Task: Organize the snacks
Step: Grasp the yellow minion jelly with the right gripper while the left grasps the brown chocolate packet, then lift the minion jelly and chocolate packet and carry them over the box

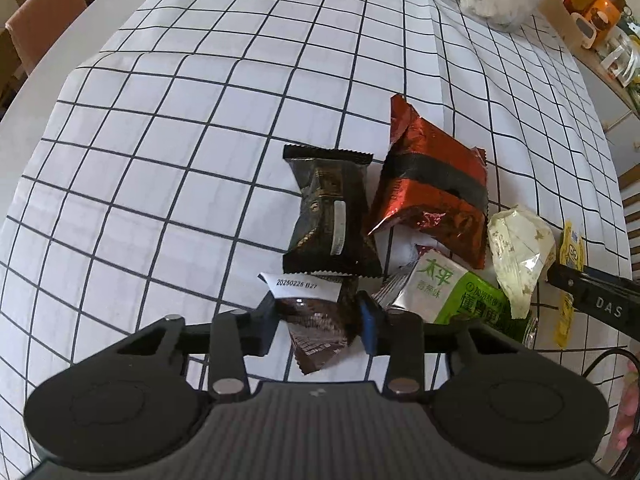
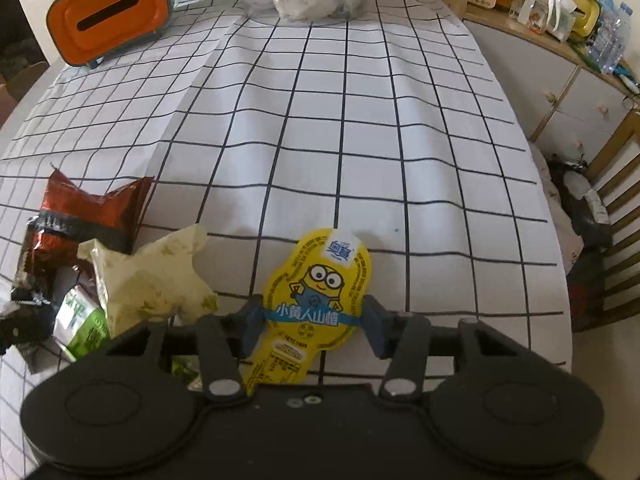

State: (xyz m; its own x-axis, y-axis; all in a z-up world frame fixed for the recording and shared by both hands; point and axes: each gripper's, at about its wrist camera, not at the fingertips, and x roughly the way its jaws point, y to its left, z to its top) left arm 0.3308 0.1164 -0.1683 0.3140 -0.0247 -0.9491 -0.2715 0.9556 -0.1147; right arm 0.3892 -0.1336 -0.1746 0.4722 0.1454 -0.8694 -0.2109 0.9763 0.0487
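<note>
Left gripper (image 1: 320,322): fingers pinching a dark brown snack packet (image 1: 320,332), glossy crinkled foil with a white date strip, its long axis running along the fingers.
Right gripper (image 2: 312,326): fingers clamped on a yellow minion snack pack (image 2: 316,292), flat, peanut-shaped, smooth printed film; wide end points away from the tool.
Pile: ahead and right of the left gripper lie a black packet (image 1: 332,216), a red foil packet (image 1: 432,192), a green-and-white packet (image 1: 452,292) and a cream wrapper (image 1: 520,248), touching.
Surface: white grid-checked tablecloth (image 2: 360,140), creased.
</note>
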